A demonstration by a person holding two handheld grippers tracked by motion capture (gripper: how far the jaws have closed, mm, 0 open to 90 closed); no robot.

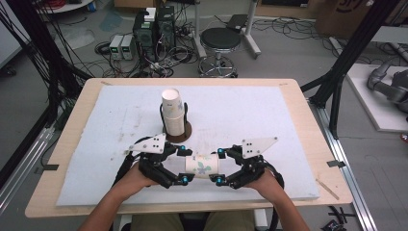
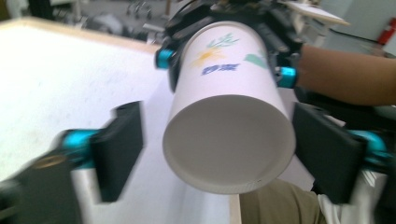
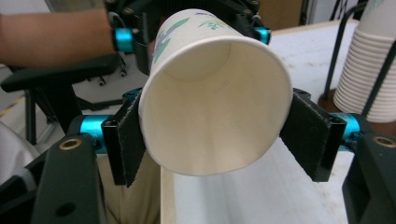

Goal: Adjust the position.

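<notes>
A white paper cup (image 1: 202,166) with a plant print lies on its side in the air near the table's front edge, between my two grippers. My right gripper (image 1: 220,166) is shut on its mouth end. In the right gripper view both pads press the rim of the cup (image 3: 210,98), slightly squashing it, within the right gripper (image 3: 217,140). My left gripper (image 1: 185,166) stands open around the base end. In the left gripper view the cup's base (image 2: 229,140) sits between the jaws of the left gripper (image 2: 224,154), with a gap at the left pad (image 2: 121,149).
A tall stack of paper cups (image 1: 173,113) stands in a black wire holder on a brown base (image 1: 186,132) at mid-table, just behind the grippers, and the stack (image 3: 369,70) is close by in the right gripper view. A white foam mat (image 1: 250,115) covers the wooden table (image 1: 77,120). A stool (image 1: 219,41) stands beyond.
</notes>
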